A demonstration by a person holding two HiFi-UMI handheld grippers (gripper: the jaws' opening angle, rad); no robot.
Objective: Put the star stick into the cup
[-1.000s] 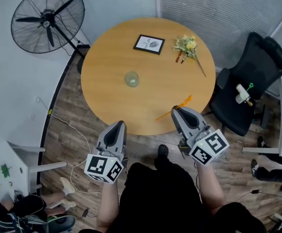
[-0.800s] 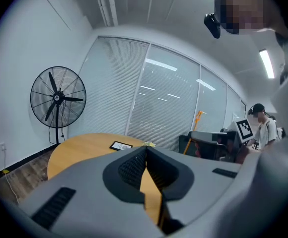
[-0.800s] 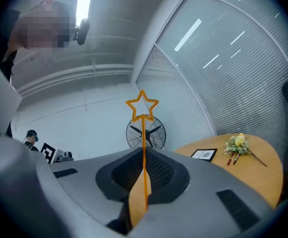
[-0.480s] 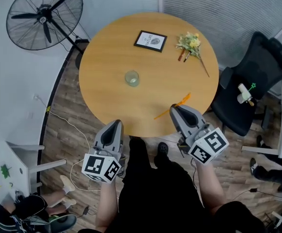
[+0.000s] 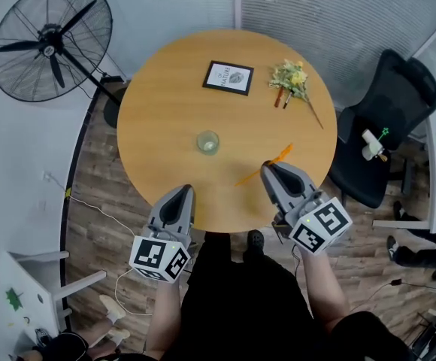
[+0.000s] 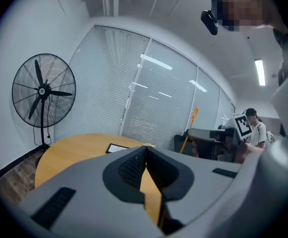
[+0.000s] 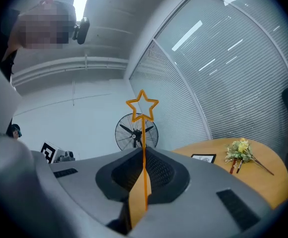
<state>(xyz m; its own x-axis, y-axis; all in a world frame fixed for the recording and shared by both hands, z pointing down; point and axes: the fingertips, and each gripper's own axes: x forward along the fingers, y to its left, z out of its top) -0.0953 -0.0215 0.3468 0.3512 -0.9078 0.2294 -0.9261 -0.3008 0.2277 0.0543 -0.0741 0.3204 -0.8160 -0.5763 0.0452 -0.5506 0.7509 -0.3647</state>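
Observation:
The clear glass cup [image 5: 207, 142] stands upright near the middle of the round wooden table [image 5: 165, 111]. My right gripper [image 5: 268, 171] is over the table's near right edge, shut on the orange star stick [image 5: 278, 159]. In the right gripper view the stick [image 7: 144, 152] rises from between the closed jaws of the right gripper [image 7: 143, 151], with the star outline on top. The cup is to the left of this gripper and a little beyond it. My left gripper [image 5: 179, 200] hovers at the table's near edge, shut and empty; the left gripper [image 6: 145, 151] shows its jaws touching.
A framed picture [image 5: 228, 77] and a small bunch of flowers [image 5: 292, 77] lie at the far side of the table. A standing fan [image 5: 49, 40] is at the far left, a black office chair [image 5: 387, 119] to the right. A person sits beyond the table [image 6: 255, 128].
The view has shifted nearer to the table, so the cup now sits closer to both grippers. The right gripper still holds the star stick; both grippers keep their pose.

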